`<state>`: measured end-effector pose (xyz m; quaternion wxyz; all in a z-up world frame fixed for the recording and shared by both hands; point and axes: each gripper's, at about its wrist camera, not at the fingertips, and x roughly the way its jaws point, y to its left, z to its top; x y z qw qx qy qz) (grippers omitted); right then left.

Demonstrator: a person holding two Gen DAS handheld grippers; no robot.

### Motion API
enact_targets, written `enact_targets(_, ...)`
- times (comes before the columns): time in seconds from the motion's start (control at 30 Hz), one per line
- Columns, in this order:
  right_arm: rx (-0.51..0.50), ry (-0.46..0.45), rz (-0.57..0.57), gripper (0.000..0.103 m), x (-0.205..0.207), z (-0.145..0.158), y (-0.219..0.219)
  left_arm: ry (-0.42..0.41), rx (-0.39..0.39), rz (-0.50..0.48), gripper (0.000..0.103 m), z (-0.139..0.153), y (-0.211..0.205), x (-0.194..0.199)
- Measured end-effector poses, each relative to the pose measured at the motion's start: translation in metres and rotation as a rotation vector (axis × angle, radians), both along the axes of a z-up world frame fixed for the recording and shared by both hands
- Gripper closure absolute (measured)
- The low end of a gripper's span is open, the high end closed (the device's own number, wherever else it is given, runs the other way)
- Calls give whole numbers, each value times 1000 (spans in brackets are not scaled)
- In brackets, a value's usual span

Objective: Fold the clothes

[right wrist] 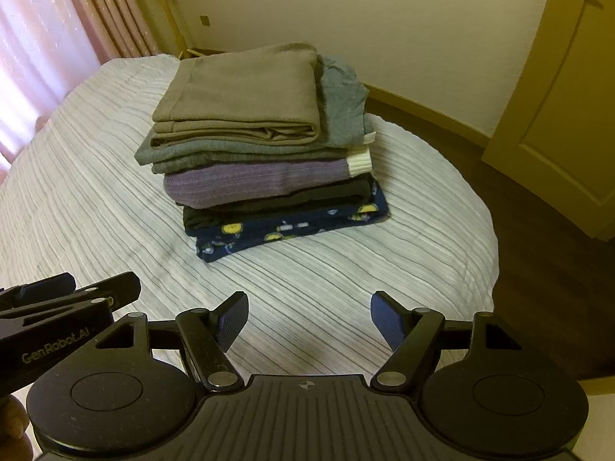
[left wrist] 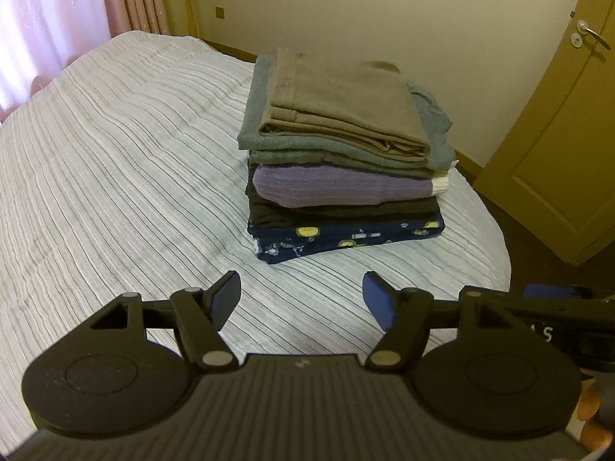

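A stack of folded clothes (left wrist: 342, 157) (right wrist: 261, 153) rests on the striped bedspread (left wrist: 115, 153) (right wrist: 346, 280). A tan garment (left wrist: 346, 107) (right wrist: 246, 92) lies on top. Under it come a grey-green one, a purple knit (left wrist: 330, 188) (right wrist: 253, 180), a black one and a navy patterned one (left wrist: 346, 238) (right wrist: 284, 230) at the bottom. My left gripper (left wrist: 301, 299) hovers open in front of the stack, holding nothing. My right gripper (right wrist: 309, 319) is also open and empty, nearer than the stack. Each gripper's body shows at the edge of the other's view.
A yellow-brown door (left wrist: 569, 134) (right wrist: 557, 107) stands to the right, past the bed's edge and dark floor (right wrist: 538, 269). Pink curtains (left wrist: 50, 19) (right wrist: 50, 30) hang at the left. A cream wall (left wrist: 365, 7) is behind the bed.
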<state>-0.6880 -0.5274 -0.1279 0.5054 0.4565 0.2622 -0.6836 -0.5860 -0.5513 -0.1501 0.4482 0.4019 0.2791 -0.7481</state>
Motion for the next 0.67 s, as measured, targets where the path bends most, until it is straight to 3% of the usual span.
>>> enact_targets(0.27, 5, 0, -1, 29, 0, -2, -6, 8, 3, -4, 36, -2, -8, -4)
enact_targets(0.67, -25, 15, -6, 29, 1, 10, -2, 57, -63, -11, 37, 19, 3, 1)
